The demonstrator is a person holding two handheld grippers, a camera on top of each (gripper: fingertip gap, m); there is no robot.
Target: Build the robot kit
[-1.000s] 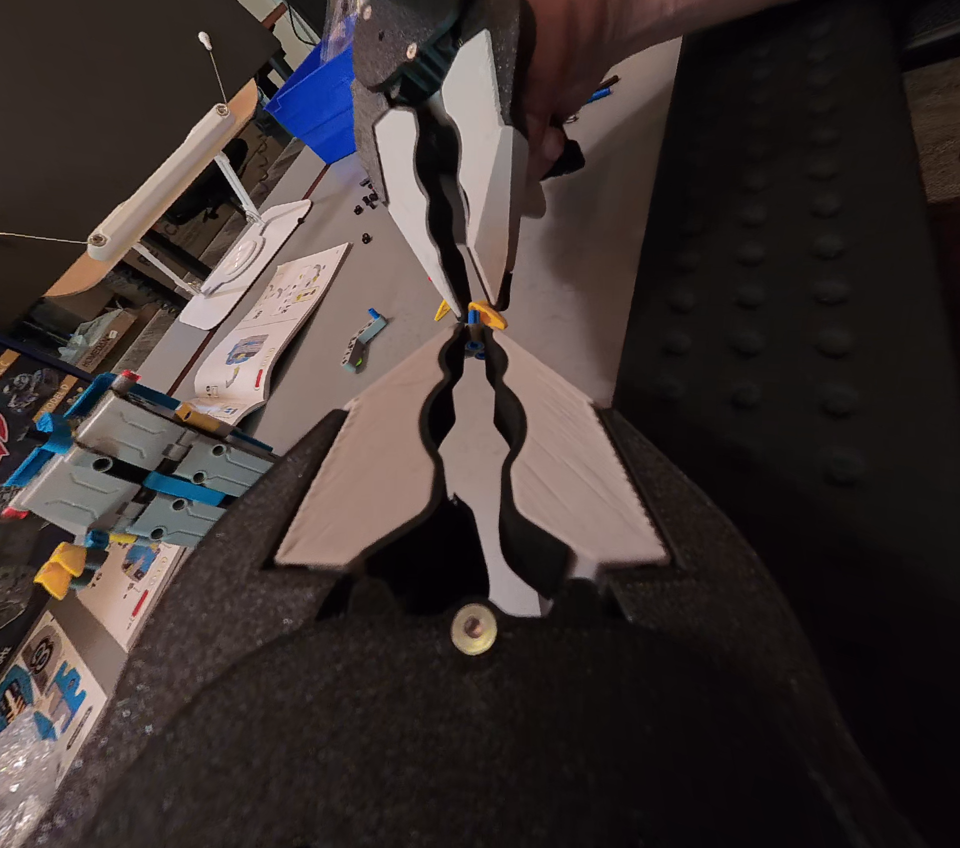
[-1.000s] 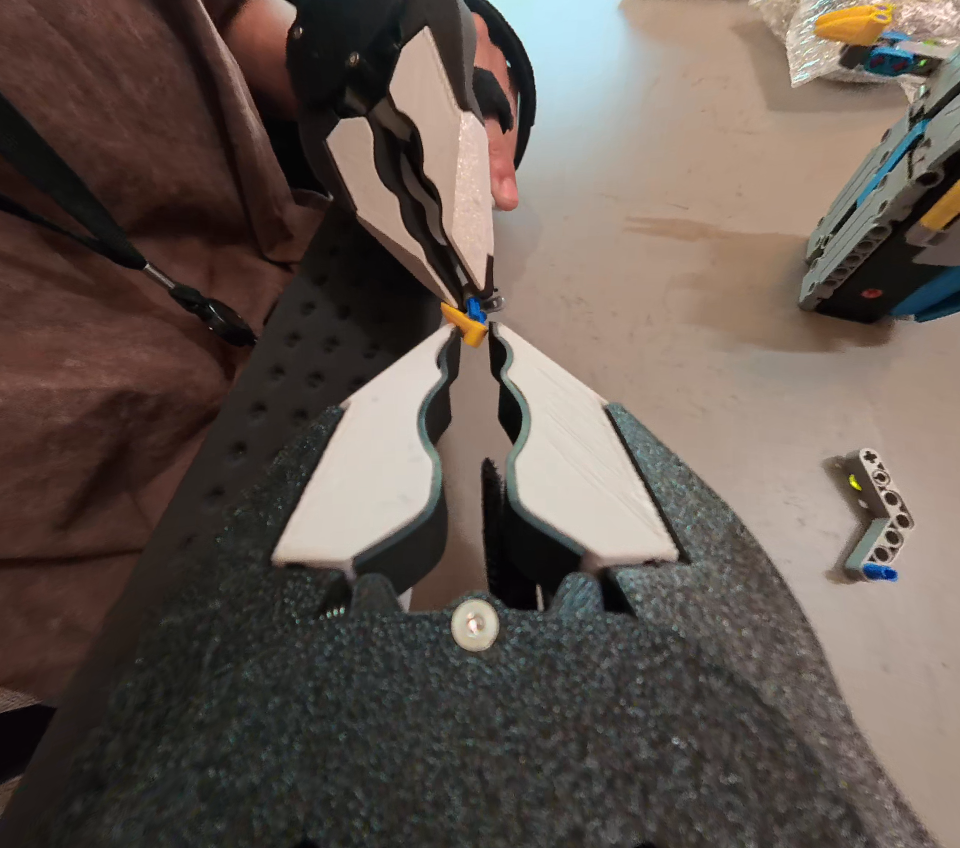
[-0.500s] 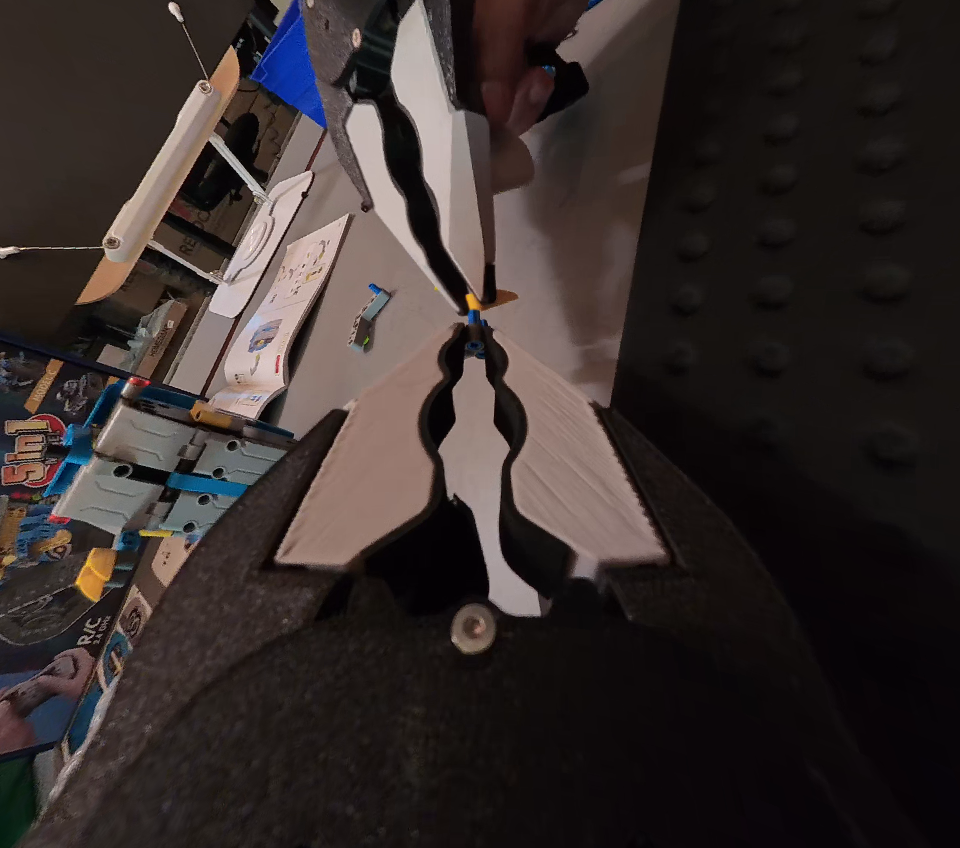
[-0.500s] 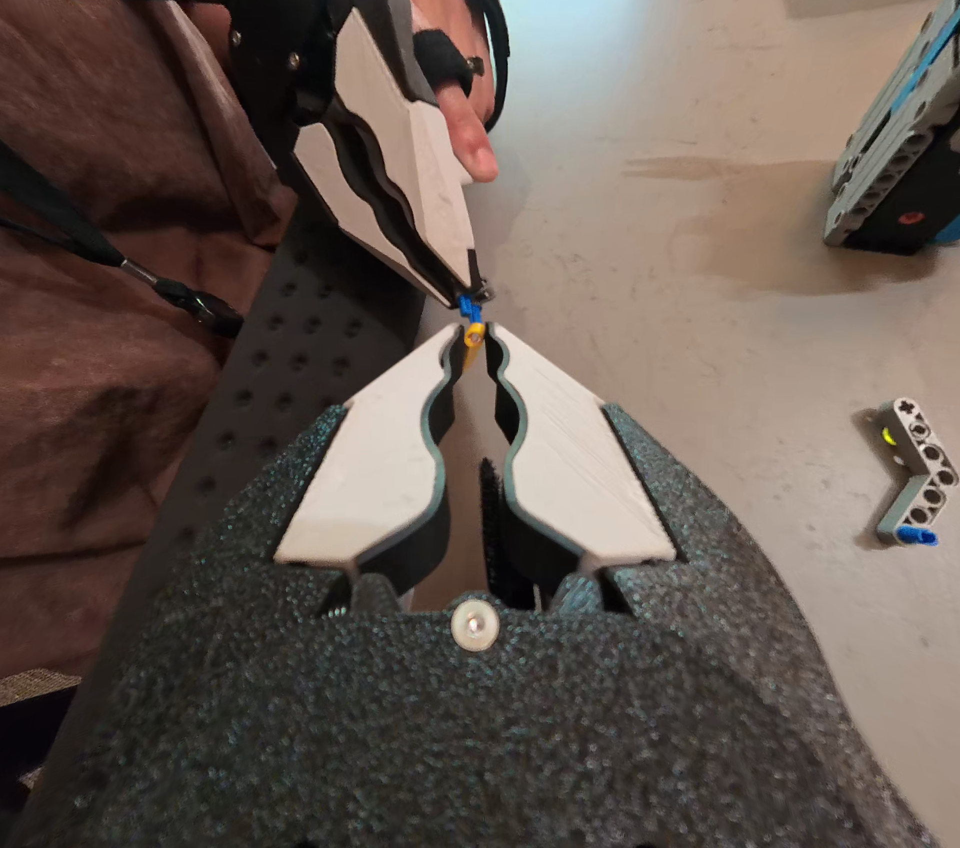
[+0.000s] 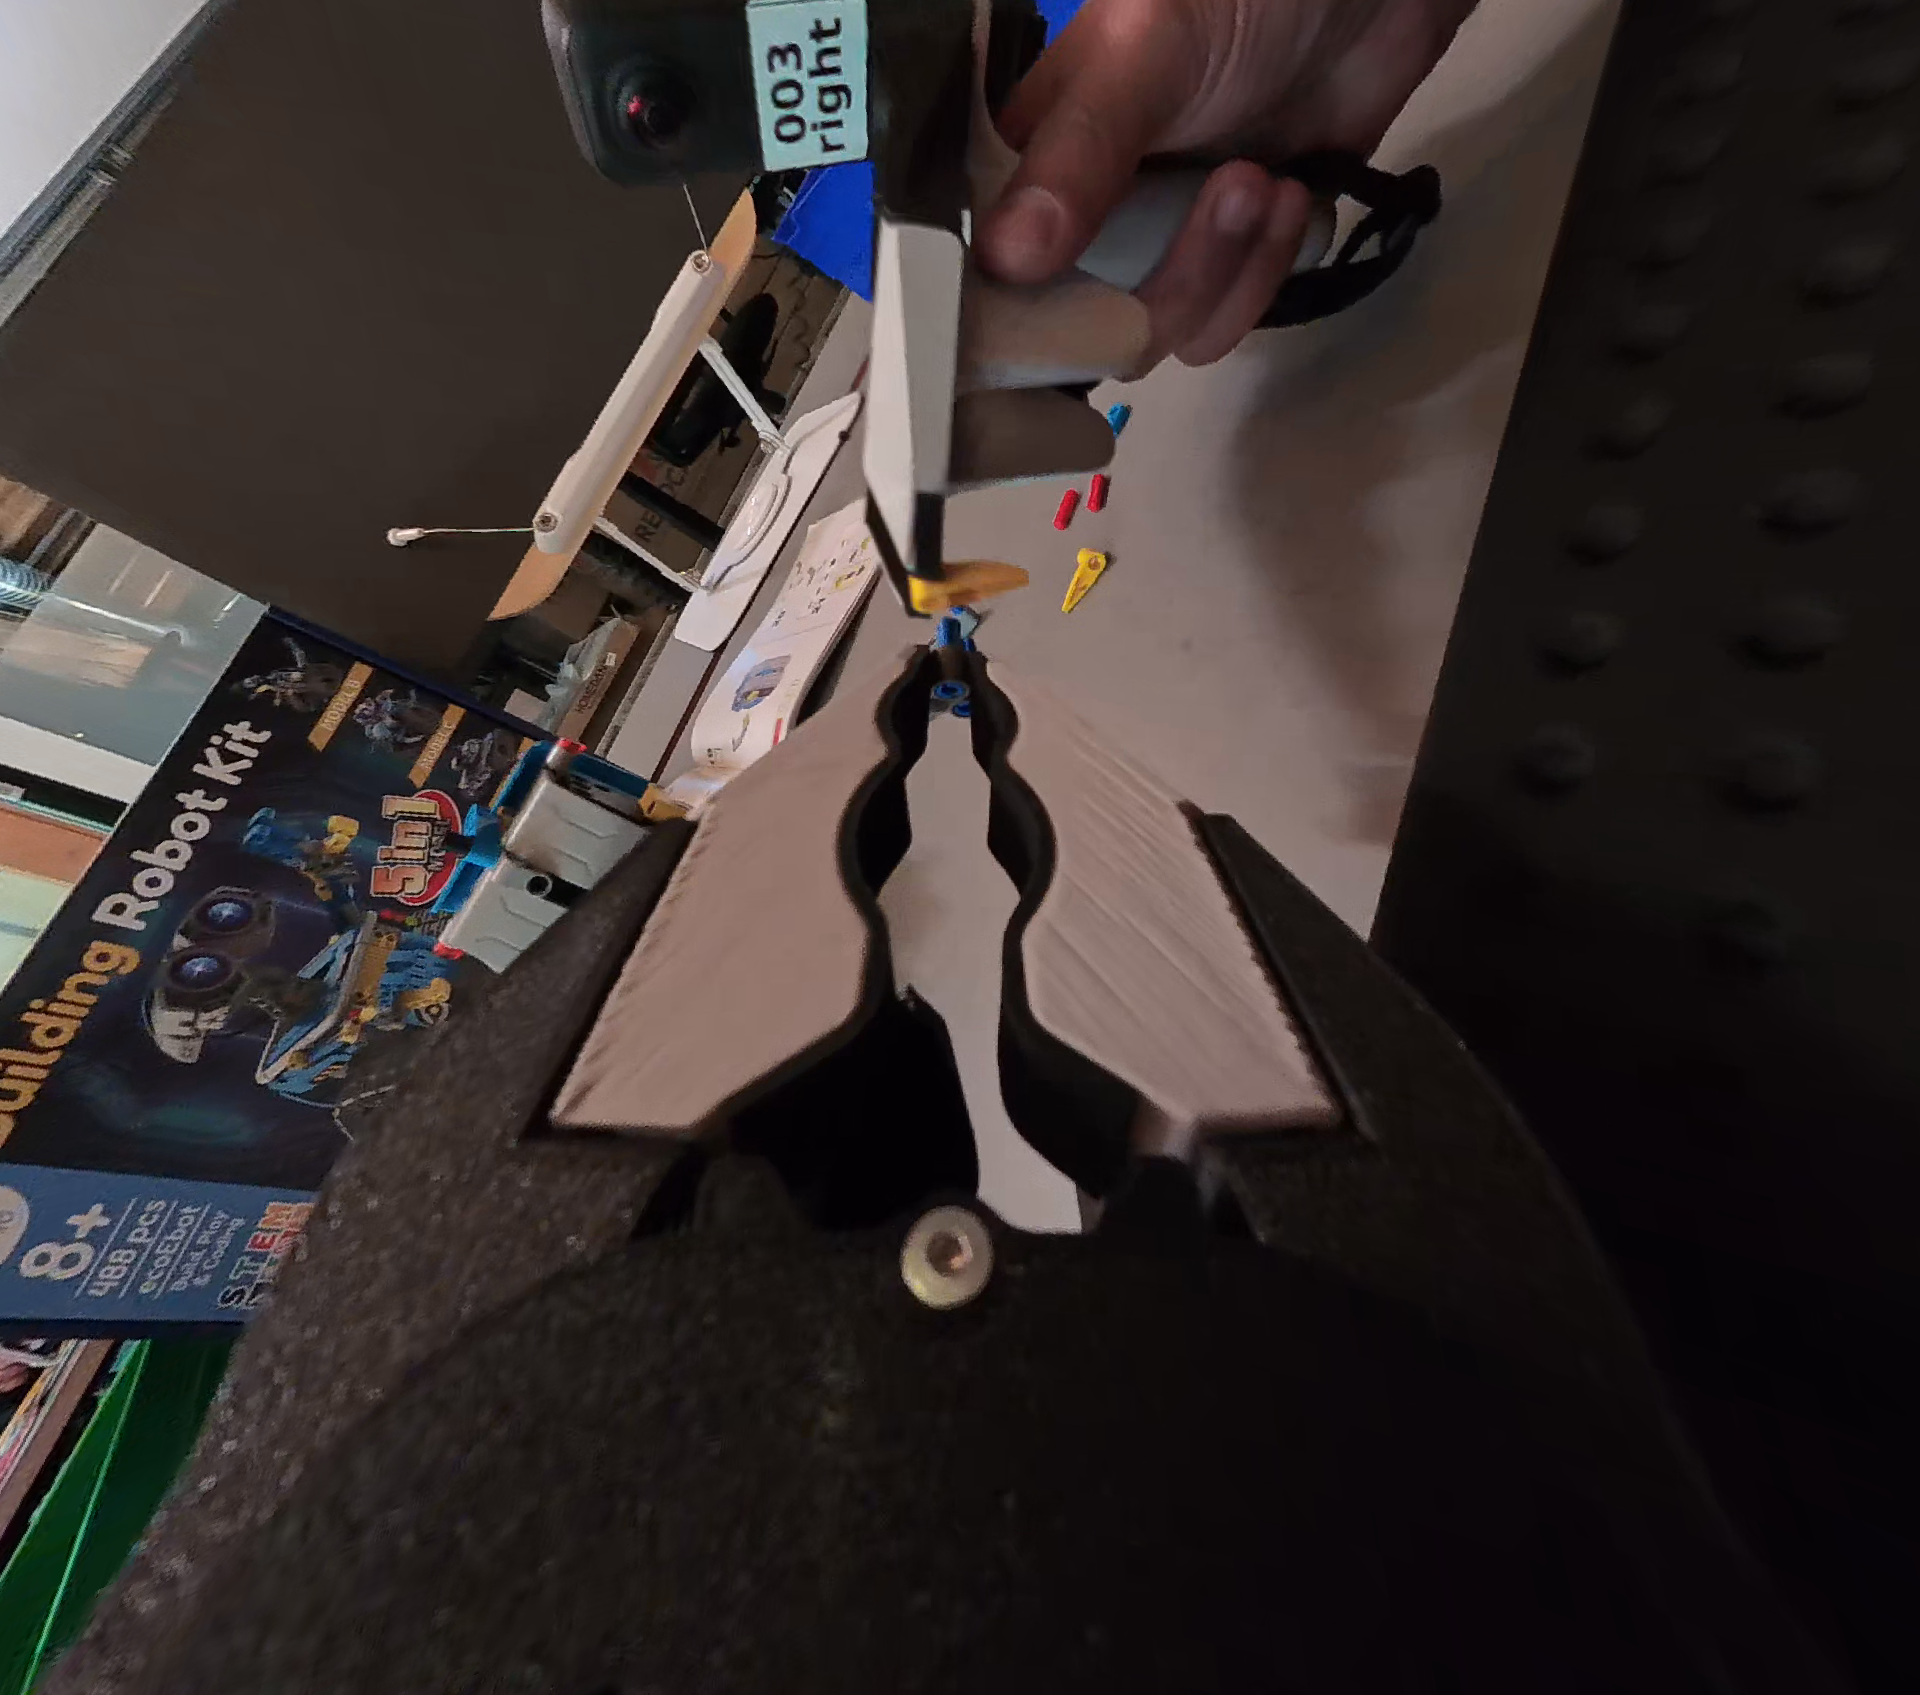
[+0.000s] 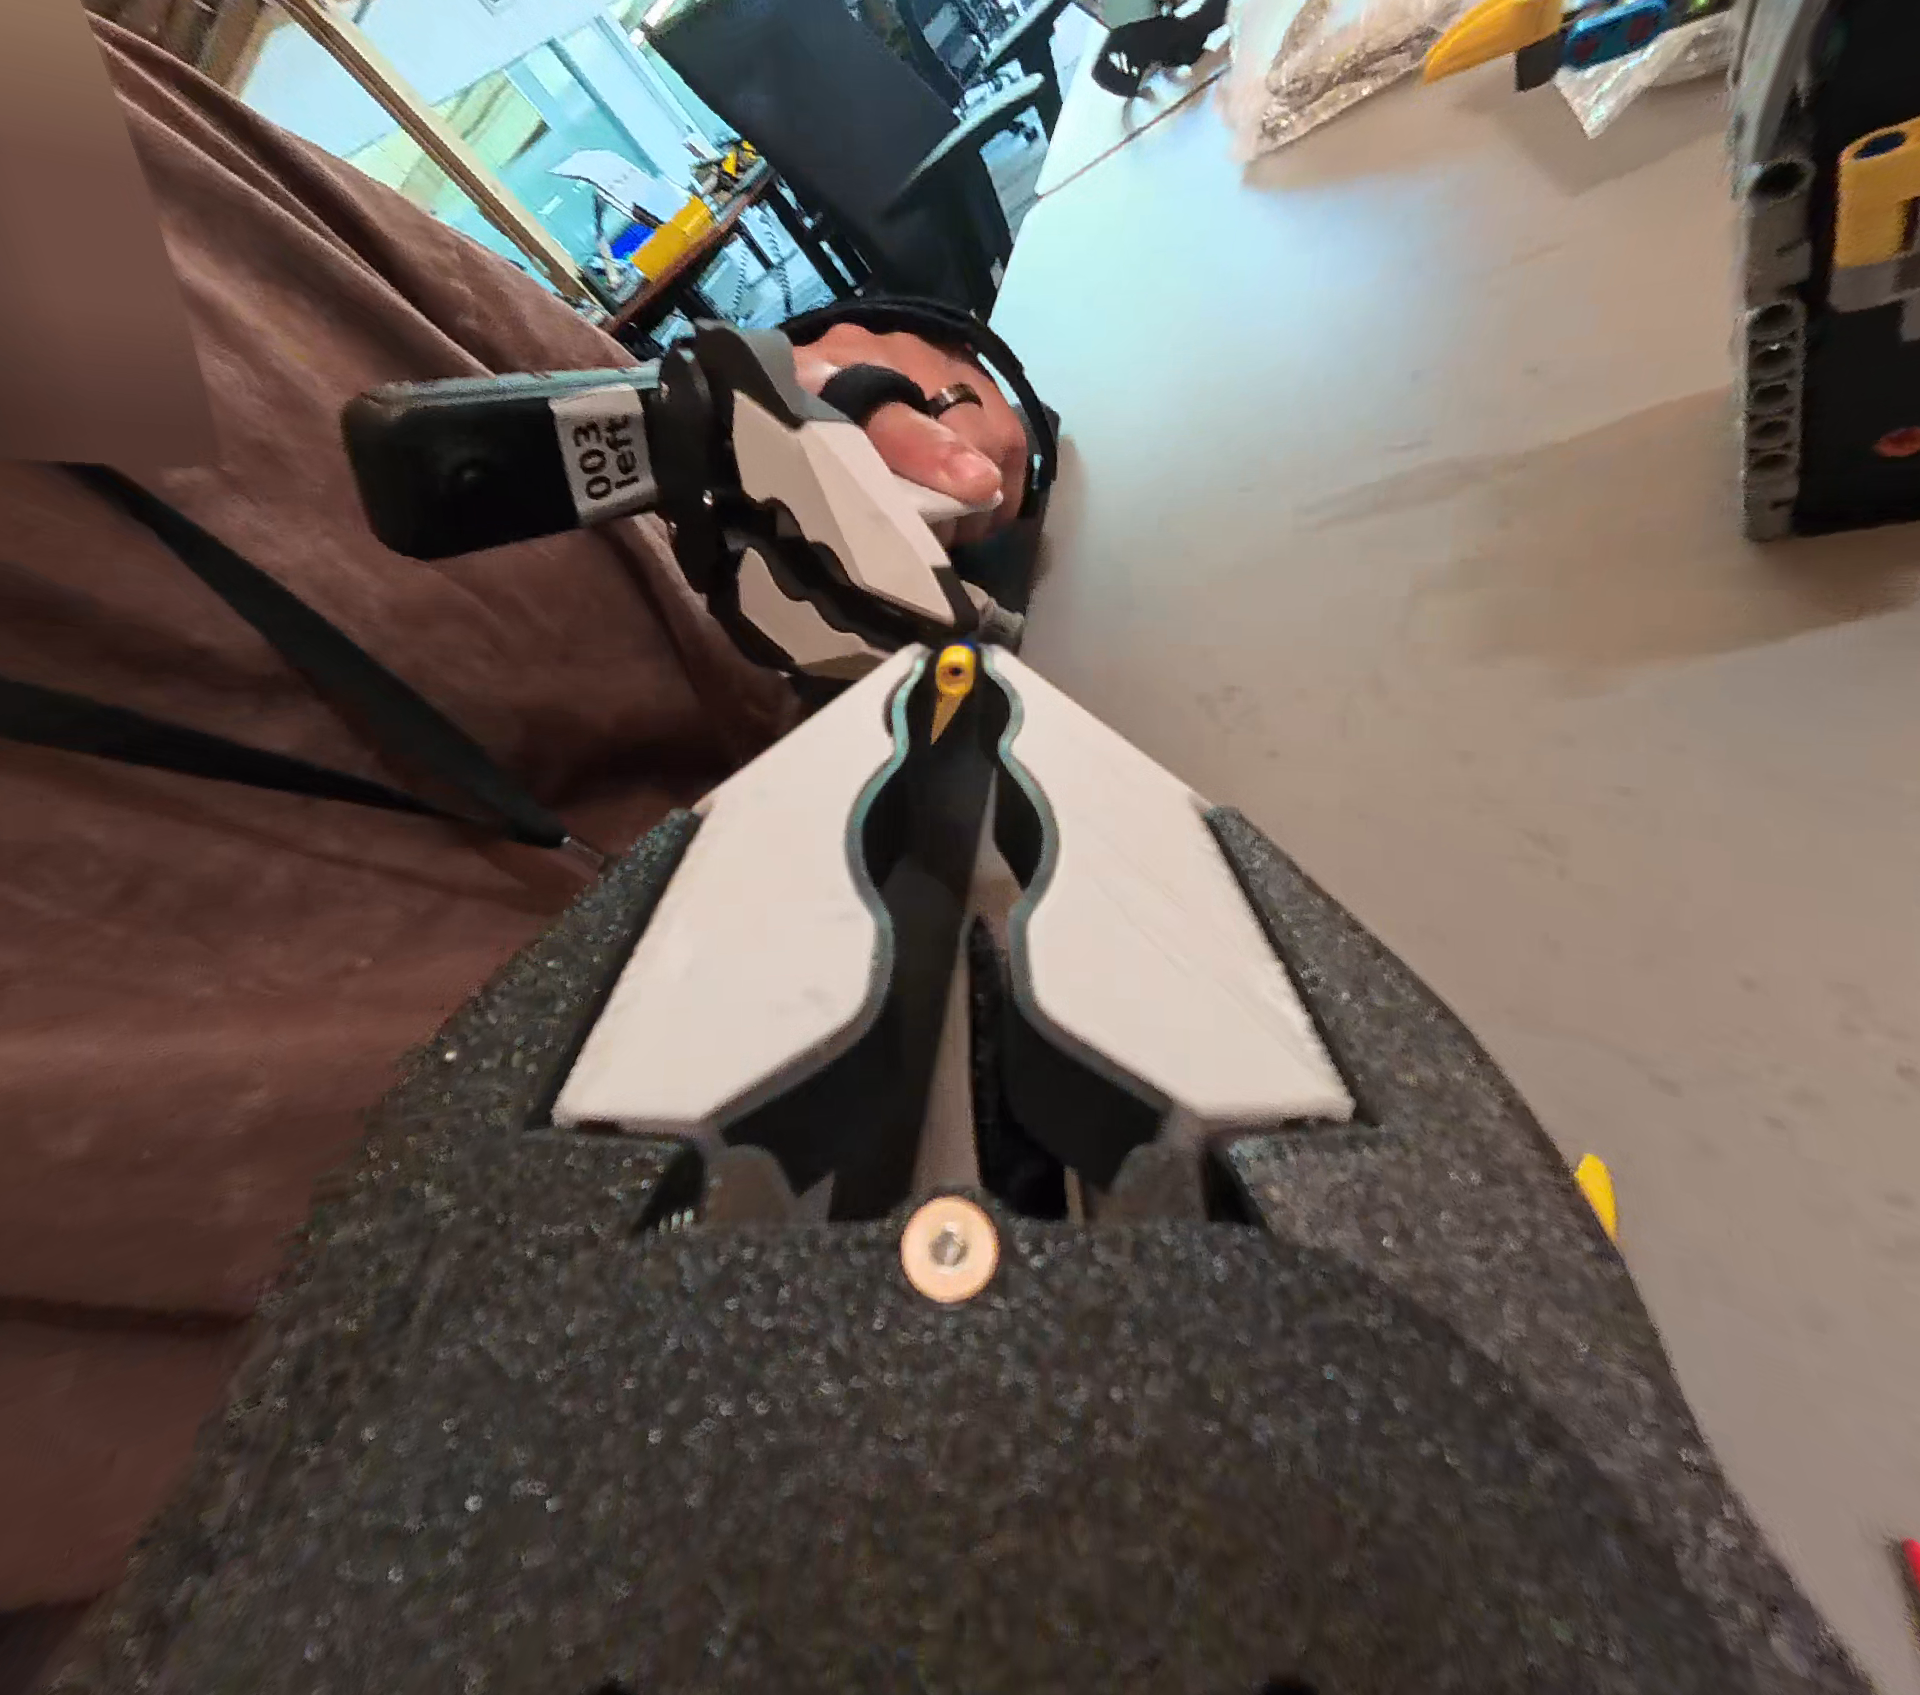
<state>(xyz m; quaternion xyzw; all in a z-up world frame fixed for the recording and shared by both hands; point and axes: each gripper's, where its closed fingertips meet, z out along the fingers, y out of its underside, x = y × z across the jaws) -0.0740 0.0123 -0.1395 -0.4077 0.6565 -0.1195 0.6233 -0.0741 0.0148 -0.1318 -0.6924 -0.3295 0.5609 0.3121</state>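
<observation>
My left gripper [image 5: 951, 677] is shut on a small blue pin [image 5: 950, 693], held above the grey table [image 5: 1226, 710]. My right gripper [image 6: 954, 660] is shut on a small yellow wedge-shaped piece [image 6: 952, 683]. In the left wrist view the right gripper [image 5: 925, 585] comes down from above and holds the yellow piece [image 5: 971, 580] just over the blue pin; whether they touch I cannot tell. In the right wrist view the left gripper [image 6: 961, 606] comes in from the left, its tip meeting mine.
Loose on the table lie a second yellow wedge [image 5: 1083, 580], red pins [image 5: 1081, 499] and a blue pin [image 5: 1117, 416]. A grey and blue brick model [image 6: 1829, 211] stands at the right. A kit box [image 5: 208, 949], a booklet [image 5: 790, 658] and a studded black mat [image 5: 1683, 606] lie nearby. Both grippers' tips are close together, under 4 cm apart.
Both grippers have tilted and lifted, still tip to tip. The right gripper now shows edge-on from above, and the yellow piece sits slightly apart above the blue pin.
</observation>
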